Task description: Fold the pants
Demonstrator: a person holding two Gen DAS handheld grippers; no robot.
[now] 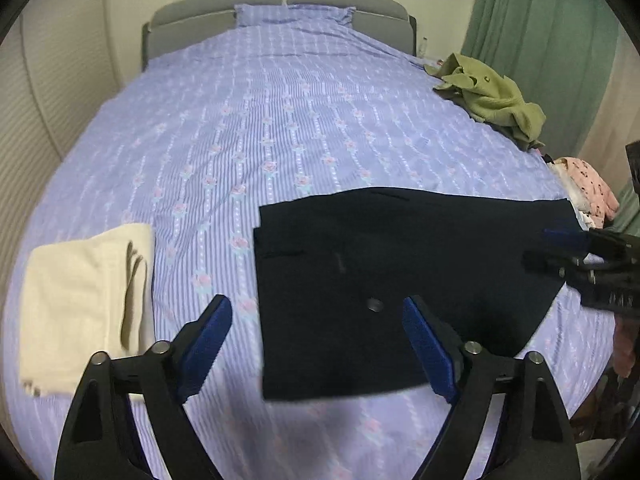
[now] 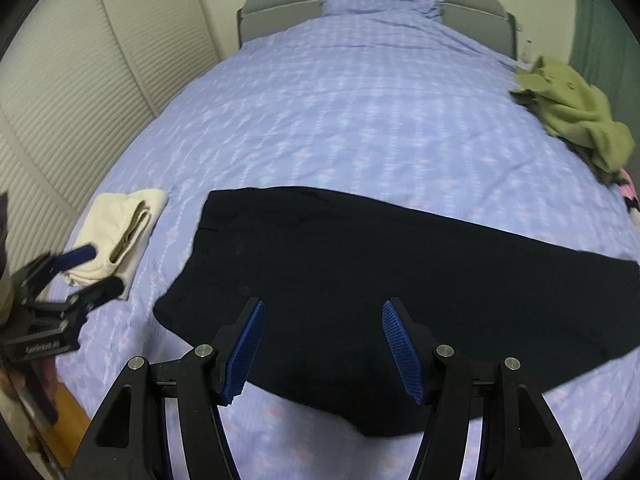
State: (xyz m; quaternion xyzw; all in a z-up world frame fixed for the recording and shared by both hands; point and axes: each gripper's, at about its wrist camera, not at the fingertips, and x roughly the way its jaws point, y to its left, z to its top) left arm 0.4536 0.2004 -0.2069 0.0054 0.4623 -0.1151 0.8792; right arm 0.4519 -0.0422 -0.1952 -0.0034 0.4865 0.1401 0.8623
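Dark navy pants [image 1: 384, 276] lie flat on the lavender bedspread [image 1: 280, 120], folded into a broad panel with a button showing. My left gripper [image 1: 318, 312] is open and empty, hovering above the pants' near left edge. My right gripper [image 2: 322, 316] is open and empty above the middle of the pants [image 2: 400, 280]. In the left wrist view the right gripper [image 1: 556, 248] comes in from the right over the pants' right end. In the right wrist view the left gripper [image 2: 92, 272] shows at the far left, open.
A folded cream garment [image 1: 84, 304] lies on the bed left of the pants, also in the right wrist view [image 2: 120, 232]. A crumpled olive-green garment [image 1: 492, 100] sits at the bed's right edge. Pink patterned clothes [image 1: 588, 188] lie past it. Grey headboard [image 1: 280, 4] at the far end.
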